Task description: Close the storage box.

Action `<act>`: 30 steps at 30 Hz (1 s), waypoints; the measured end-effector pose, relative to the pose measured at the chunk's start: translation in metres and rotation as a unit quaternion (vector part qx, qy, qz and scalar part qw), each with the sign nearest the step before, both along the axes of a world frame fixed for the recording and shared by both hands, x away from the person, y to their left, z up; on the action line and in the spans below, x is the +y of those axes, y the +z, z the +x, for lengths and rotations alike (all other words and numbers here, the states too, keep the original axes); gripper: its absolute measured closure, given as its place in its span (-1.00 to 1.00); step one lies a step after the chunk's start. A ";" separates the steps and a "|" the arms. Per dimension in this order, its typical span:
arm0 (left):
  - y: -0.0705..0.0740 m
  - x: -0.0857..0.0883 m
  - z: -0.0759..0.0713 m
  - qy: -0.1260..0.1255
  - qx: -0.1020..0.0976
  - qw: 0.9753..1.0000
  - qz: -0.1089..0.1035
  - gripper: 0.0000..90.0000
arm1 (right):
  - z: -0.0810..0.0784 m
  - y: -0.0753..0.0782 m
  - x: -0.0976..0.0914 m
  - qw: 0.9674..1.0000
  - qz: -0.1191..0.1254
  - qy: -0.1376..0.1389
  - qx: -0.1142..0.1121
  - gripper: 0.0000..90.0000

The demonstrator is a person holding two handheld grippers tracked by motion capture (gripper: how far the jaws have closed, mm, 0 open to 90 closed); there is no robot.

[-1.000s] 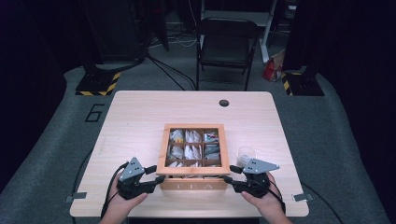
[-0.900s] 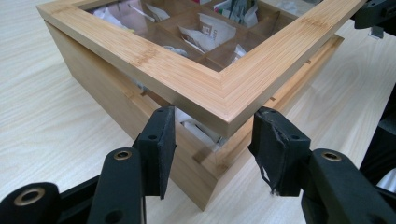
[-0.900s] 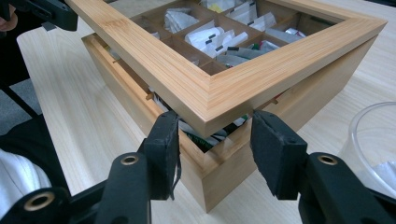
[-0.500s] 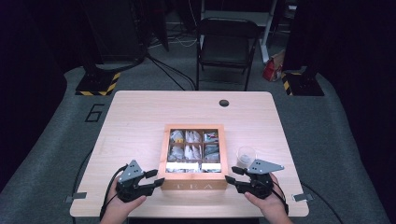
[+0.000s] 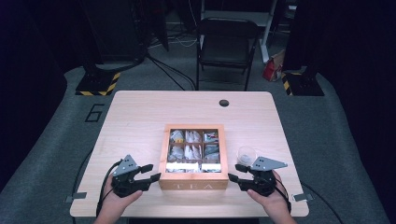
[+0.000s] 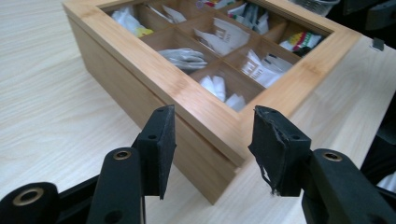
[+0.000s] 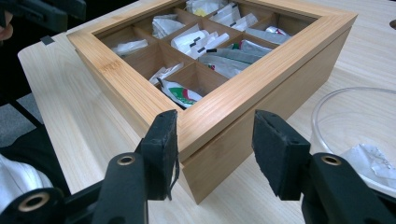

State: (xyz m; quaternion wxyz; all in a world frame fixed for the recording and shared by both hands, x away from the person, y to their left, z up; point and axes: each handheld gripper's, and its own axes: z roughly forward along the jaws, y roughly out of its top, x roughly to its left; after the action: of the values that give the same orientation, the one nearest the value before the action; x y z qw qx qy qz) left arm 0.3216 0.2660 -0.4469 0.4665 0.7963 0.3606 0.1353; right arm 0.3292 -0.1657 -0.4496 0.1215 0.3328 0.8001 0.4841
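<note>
While tongs flank its near corners, tea box [image 5: 193, 179] sits square, label nearest.

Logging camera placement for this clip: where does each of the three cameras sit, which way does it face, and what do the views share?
High view: above the person's side, facing forward and down on the table; both hands enter from the bottom, holding the left gripper and right gripper.
Left gripper view: rides the left gripper, facing the tea box's near left corner between open jaws.
Right gripper view: rides the right gripper, facing the box's near right corner; the clear bowl sits beside it.
Shared: all three show the tea box.
</note>
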 end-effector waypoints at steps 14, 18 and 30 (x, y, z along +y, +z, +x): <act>0.006 0.012 0.029 0.031 0.008 0.999 -0.002 0.08 | 0.009 0.011 -0.011 1.000 -0.010 -0.011 -0.003 0.06; 0.005 0.014 0.037 0.041 0.007 0.999 -0.003 0.05 | 0.008 0.010 -0.013 1.000 -0.011 -0.010 -0.002 0.05; -0.005 0.021 0.052 0.063 0.019 0.998 -0.017 0.04 | 0.004 0.001 -0.015 1.000 -0.021 -0.009 -0.001 0.01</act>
State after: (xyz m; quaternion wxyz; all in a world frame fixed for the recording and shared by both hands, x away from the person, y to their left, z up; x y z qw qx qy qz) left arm 0.3733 0.2871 -0.4516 0.4638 0.7663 0.4212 0.1426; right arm 0.3330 -0.1808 -0.4491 0.1337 0.3373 0.8067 0.4665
